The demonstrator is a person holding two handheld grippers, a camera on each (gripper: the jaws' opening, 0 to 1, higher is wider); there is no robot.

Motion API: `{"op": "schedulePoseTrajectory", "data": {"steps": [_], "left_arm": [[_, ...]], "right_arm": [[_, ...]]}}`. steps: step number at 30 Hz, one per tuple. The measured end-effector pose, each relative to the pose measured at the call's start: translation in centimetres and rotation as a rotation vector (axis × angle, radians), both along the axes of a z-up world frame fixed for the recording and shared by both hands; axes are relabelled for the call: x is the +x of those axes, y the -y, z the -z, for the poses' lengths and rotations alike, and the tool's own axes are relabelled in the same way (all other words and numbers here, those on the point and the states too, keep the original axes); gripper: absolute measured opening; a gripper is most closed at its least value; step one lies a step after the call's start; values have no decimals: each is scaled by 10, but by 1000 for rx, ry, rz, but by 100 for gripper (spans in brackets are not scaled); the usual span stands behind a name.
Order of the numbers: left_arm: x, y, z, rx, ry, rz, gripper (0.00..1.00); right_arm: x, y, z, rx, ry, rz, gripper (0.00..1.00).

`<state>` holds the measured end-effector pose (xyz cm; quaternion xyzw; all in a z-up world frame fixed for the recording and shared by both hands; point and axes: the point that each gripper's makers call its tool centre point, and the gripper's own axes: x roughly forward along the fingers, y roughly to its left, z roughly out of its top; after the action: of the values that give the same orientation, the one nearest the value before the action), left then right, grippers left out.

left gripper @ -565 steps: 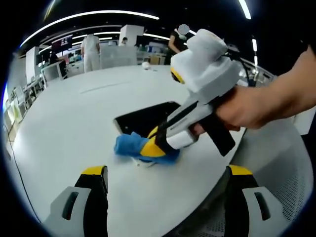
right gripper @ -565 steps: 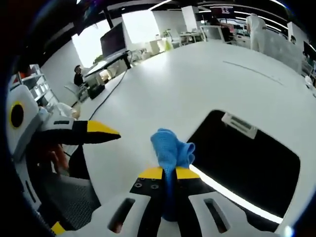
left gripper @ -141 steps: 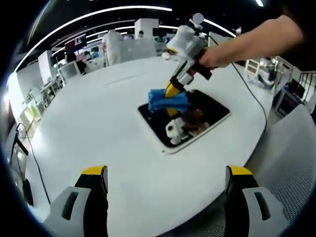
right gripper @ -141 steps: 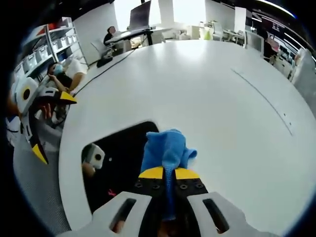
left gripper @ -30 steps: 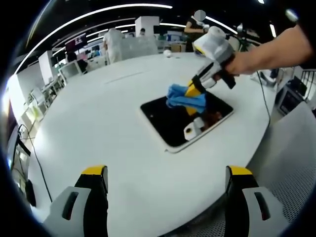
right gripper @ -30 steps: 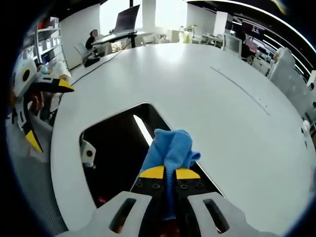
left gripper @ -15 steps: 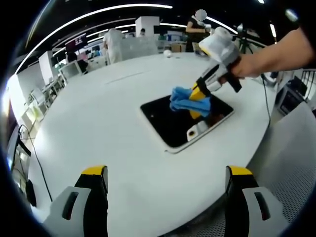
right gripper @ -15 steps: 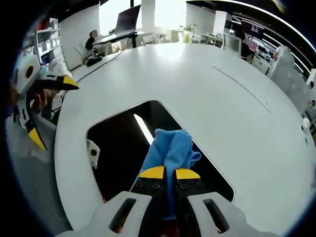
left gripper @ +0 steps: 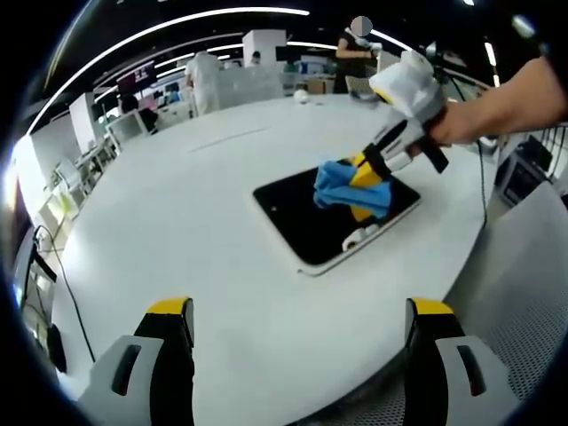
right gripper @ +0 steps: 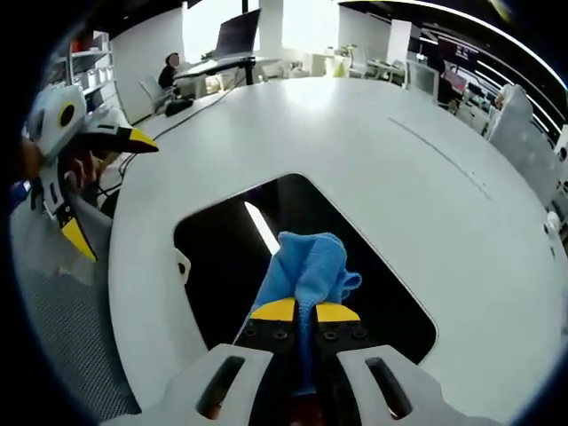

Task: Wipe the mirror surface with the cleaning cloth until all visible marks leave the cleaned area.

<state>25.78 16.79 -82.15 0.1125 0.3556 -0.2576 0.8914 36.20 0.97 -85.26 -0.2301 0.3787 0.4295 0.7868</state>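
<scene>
The mirror (left gripper: 302, 220) is a dark rectangular pane with a white rim, lying flat on the round white table (left gripper: 177, 231). In the right gripper view the mirror (right gripper: 231, 257) reflects a ceiling light strip. A blue cleaning cloth (right gripper: 306, 266) is pinched between the yellow-tipped jaws of my right gripper (right gripper: 296, 311), pressed onto the glass near its far-right side. In the left gripper view the right gripper (left gripper: 359, 173) and the cloth (left gripper: 342, 188) sit over the mirror's right end, a hand holding the gripper. My left gripper (left gripper: 297, 311) hangs open over the table's near edge, away from the mirror, and appears as the left gripper (right gripper: 89, 177) at that view's left.
The table carries a thin seam line (right gripper: 439, 160) and small items at its far edge (left gripper: 302, 93). Mesh chair backs (left gripper: 524, 293) stand beside the table's edge. People stand among desks in the background (left gripper: 202, 82). A cable (left gripper: 35, 257) runs along the table's left side.
The right gripper has slid the cloth rightward across the mirror, toward its right end. The left gripper has stayed put and open.
</scene>
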Motion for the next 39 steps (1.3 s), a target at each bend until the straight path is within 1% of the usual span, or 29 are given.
{"op": "schedulePoseTrajectory", "data": {"steps": [16,27,35,39], "left_arm": [[0,0,-2,1,8,2,100],[0,1,-1,4,8,12,100],[0,2,-1,4,8,14,100],[0,2,0,6,7,16,100]], "right_arm": [[-31,-1,1,15,-10,-28,0],[-51,-2,1,23,-30,-39,0],[-60,-4,1,25,-42,-51,1],[-59,-4,1,31,-47,-50,1]]}}
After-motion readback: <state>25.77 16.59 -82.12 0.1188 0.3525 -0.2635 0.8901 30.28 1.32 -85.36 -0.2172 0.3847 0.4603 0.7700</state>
